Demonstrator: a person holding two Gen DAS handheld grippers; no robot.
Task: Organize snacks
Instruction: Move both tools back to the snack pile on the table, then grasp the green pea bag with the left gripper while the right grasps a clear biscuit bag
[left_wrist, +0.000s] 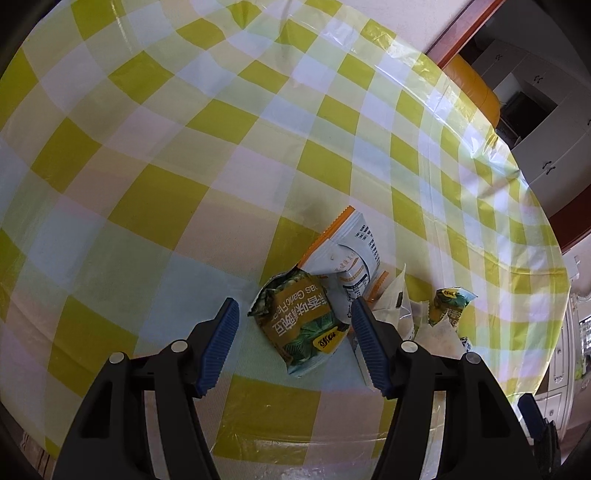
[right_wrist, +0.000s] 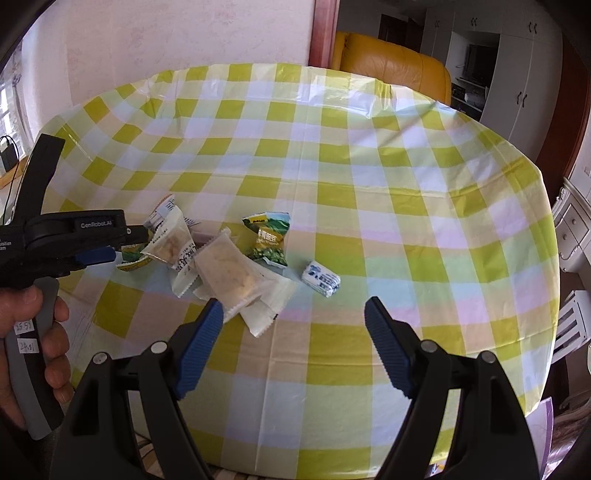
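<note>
the left tongs (left_wrist: 293, 332) hang spread around a green snack packet (left_wrist: 299, 325) without pinching it. the right tongs (right_wrist: 293, 321) are spread and empty beside a clear wafer packet (right_wrist: 232, 273) on the checked worktop (right_wrist: 369, 184), with a small blue candy (right_wrist: 321, 277) just past it.

My snacks lie clustered: a green pea packet (left_wrist: 301, 325) flat at six o'clock, a white-orange packet (left_wrist: 351, 254) overlapping it at one o'clock, clear cracker packets (right_wrist: 231, 273) beside.

Showing "GenRobot.AI" on the left gripper (right_wrist: 96, 254) body; handwritten "25.54" and "24.01" on labels (right_wrist: 26, 336) along its handle; reading "Garlic" upside down on the green snack packet (left_wrist: 300, 322) lying between the blue fingers
</note>
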